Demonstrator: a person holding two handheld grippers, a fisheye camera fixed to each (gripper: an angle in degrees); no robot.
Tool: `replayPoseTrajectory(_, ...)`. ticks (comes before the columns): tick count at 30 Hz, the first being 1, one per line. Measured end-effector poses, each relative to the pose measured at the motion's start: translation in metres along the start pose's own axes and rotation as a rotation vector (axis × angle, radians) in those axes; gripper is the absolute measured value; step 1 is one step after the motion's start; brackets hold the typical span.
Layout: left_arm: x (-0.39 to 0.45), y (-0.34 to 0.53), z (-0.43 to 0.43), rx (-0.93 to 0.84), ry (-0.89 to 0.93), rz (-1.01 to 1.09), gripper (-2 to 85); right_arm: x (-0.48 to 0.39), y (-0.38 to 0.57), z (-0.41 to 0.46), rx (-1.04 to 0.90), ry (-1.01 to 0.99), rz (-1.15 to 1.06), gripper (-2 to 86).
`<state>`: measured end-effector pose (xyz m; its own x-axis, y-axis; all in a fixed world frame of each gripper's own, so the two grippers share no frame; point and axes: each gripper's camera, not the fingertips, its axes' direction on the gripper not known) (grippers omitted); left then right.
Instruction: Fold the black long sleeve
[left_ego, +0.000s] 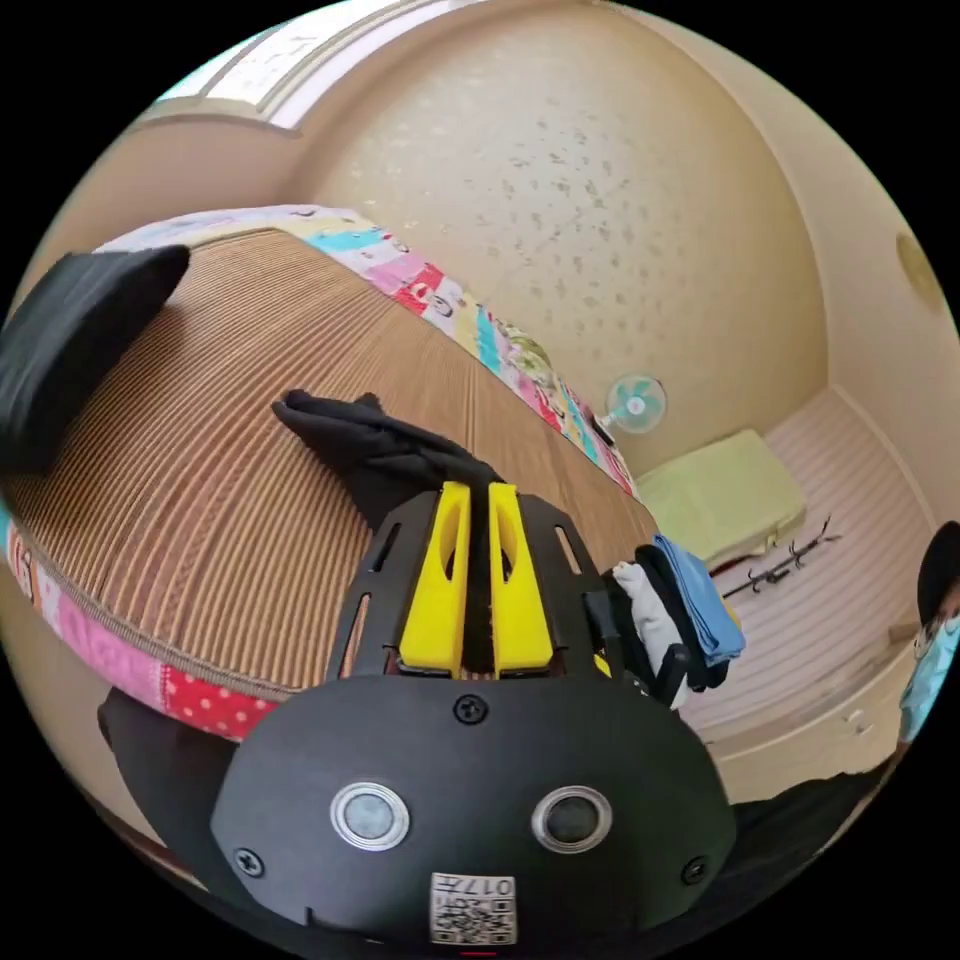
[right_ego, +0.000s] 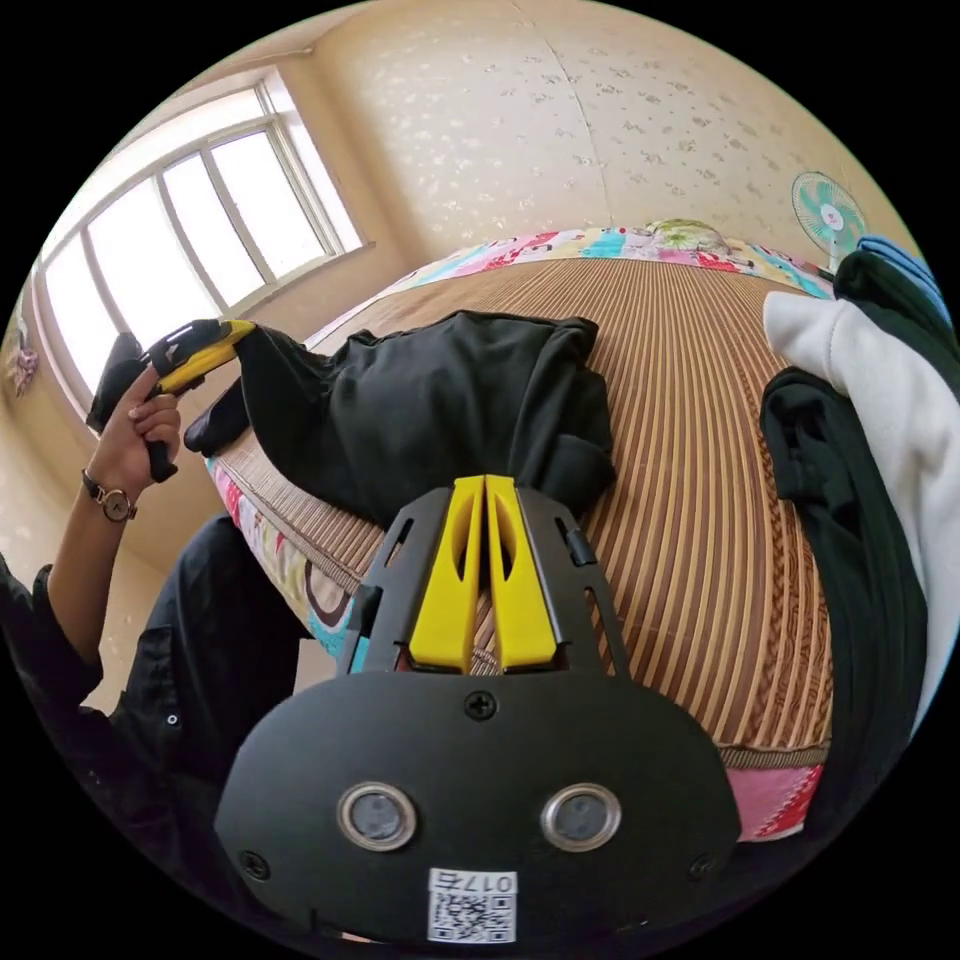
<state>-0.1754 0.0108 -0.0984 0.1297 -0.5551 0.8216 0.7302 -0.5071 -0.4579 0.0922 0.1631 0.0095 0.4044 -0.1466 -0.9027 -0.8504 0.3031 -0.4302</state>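
In the left gripper view, the left gripper (left_ego: 478, 490) sits at the centre of the frame with its yellow jaws clenched on a bunched end of the black shirt (left_ego: 375, 445), which trails away toward the upper left over the striped mat (left_ego: 200, 480). A dark cushion (left_ego: 75, 340) lies at the far left edge of the frame. To the right of the gripper a stack of clothes (left_ego: 675, 610) shows white, black and blue layers. A small fan (left_ego: 635, 403) stands by the wall at centre right.

In the right gripper view, the right gripper (right_ego: 484, 485) is at the centre, its jaws pressed together on a fold of the same shirt (right_ego: 450, 400), which lies spread and rumpled across the mat (right_ego: 690, 480) in the middle of the frame. At the left edge a hand (right_ego: 135, 425) holds the other gripper (right_ego: 235, 333), which grips the far end of the shirt. A window (right_ego: 170, 250) fills the upper left, and the stack of clothes (right_ego: 880, 420) is at the right edge.
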Motion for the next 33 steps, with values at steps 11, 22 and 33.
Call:
replayPoseTrajectory(11,0.176,0.116,0.168,-0.491,0.092,0.496,5.5,0.046,0.026,-0.001,0.047,-0.191,0.15,0.9)
replayPoseTrajectory(22,0.065,0.082,0.059,-0.233,-0.148,0.073,12.6,0.049,0.075,-0.046,0.369,0.053,0.266,4.9)
replayPoseTrajectory(33,-0.01,0.09,0.076,-0.52,0.312,-0.307,3.4,0.004,0.095,-0.032,0.194,-0.295,-0.327,19.1)
